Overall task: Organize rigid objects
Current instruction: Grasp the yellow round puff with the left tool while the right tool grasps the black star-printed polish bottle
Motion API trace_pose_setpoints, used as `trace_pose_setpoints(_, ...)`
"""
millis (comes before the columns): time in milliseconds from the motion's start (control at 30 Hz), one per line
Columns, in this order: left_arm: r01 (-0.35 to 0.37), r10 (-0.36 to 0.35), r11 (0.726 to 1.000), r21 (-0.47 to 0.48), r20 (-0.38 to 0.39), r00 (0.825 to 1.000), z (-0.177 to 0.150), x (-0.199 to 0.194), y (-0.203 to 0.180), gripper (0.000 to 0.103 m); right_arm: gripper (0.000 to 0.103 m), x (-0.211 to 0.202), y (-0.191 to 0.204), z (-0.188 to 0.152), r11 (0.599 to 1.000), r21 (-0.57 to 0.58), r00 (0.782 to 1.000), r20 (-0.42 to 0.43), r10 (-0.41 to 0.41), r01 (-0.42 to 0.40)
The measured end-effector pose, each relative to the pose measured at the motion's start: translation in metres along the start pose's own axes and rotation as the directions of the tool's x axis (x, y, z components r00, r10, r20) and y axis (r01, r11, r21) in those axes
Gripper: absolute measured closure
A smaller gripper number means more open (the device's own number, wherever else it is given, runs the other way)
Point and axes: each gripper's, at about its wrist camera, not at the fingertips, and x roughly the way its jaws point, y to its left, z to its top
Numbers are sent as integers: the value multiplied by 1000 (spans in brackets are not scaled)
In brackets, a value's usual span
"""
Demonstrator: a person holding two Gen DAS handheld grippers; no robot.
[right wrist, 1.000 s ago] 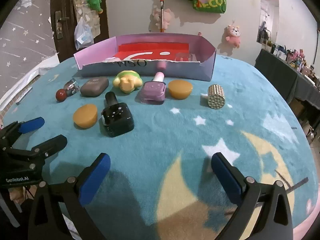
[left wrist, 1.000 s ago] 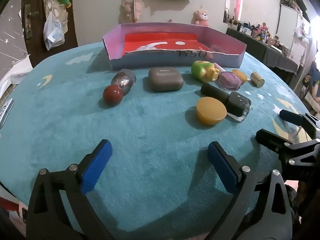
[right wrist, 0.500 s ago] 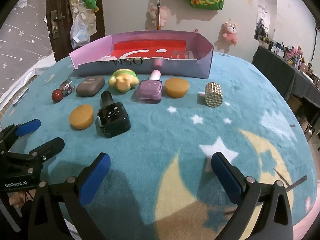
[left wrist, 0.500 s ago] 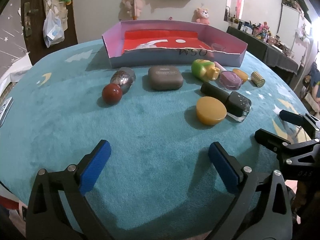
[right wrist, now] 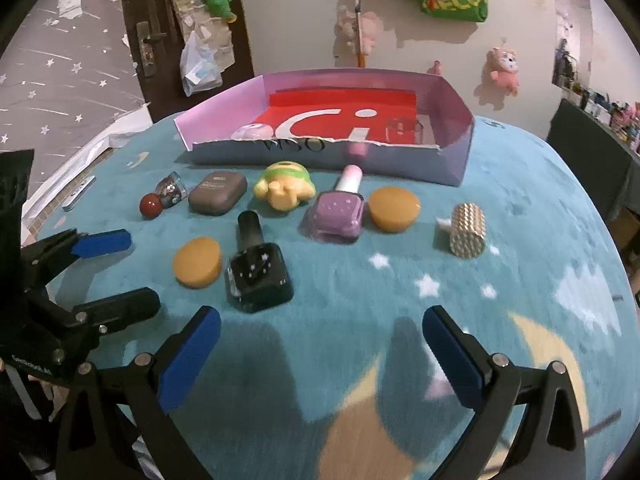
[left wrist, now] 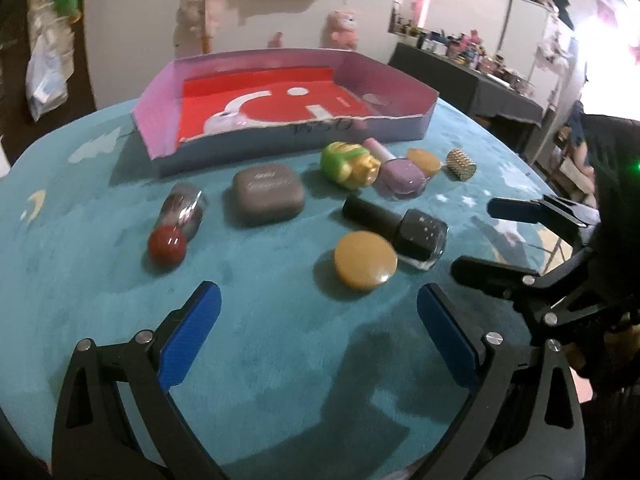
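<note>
Small objects lie on a teal rug before a pink box [left wrist: 408, 130] with a red floor: a red ball [left wrist: 167, 245], a silver capsule [left wrist: 185, 208], a brown case [left wrist: 268, 193], a green-yellow toy [left wrist: 348, 164], a purple bottle [left wrist: 402, 174], a black bottle [left wrist: 396, 228], two orange discs [left wrist: 366, 265] [left wrist: 424, 159] and a gold cylinder [left wrist: 461, 165]. My left gripper [left wrist: 318, 340] is open and empty, just short of the near disc. My right gripper [right wrist: 320, 354] is open and empty, near the black bottle [right wrist: 258, 276].
The pink box [right wrist: 456, 164] holds a pale round item [right wrist: 252, 133] and a clear one [right wrist: 404, 130]. A dark door and hanging bags stand far left, soft toys hang on the wall, and a cluttered dark table [left wrist: 500, 92] stands at the right.
Both grippers have moved forward toward the objects, which appear larger and closer. Both stay open and empty. No object has moved.
</note>
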Motion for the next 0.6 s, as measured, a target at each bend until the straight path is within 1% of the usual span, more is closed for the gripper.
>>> trace_pose_setpoints(67,5,-5,1000,26,-3,1000,5,3,-2,15,0,3,2,5,1000,-24,1000,-7,18,-18)
trace_pose_setpoints(100,8,-8,999,34,-9,1000,7,5,-2,17,0,4,4,7,999,-42,1000,-8,22,-22)
trace_pose_setpoints(167,22,-21,999,45,-24,1000,11,11,-2,26,2,6,7,11,997,-64,999,-12,31,-31)
trace_pose_setpoints(200,29,-27,998,47,-28,999,12,12,-2,27,4,8,9,12,996,-78,999,-20,34,-35)
trace_pose_setpoints(267,51,-49,997,55,-40,998,15,17,-2,33,13,12,11,15,994,-99,999,-32,37,-40)
trace_pose_setpoints(400,89,-85,993,77,-57,995,18,22,-5,41,22,21,15,18,990,-130,997,-63,49,-57)
trace_pose_setpoints(467,112,-106,989,92,-67,992,19,24,-8,49,27,24,18,19,987,-150,996,-73,54,-64)
trace_pose_setpoints(500,116,-109,988,99,-73,991,19,26,-9,51,29,25,19,19,985,-156,996,-75,56,-67)
trace_pose_setpoints(567,133,-125,986,104,-87,988,19,31,-11,60,34,28,20,19,983,-167,995,-80,63,-76)
trace_pose_setpoints(600,144,-135,984,101,-91,987,19,32,-10,61,34,29,21,19,982,-172,995,-82,63,-76)
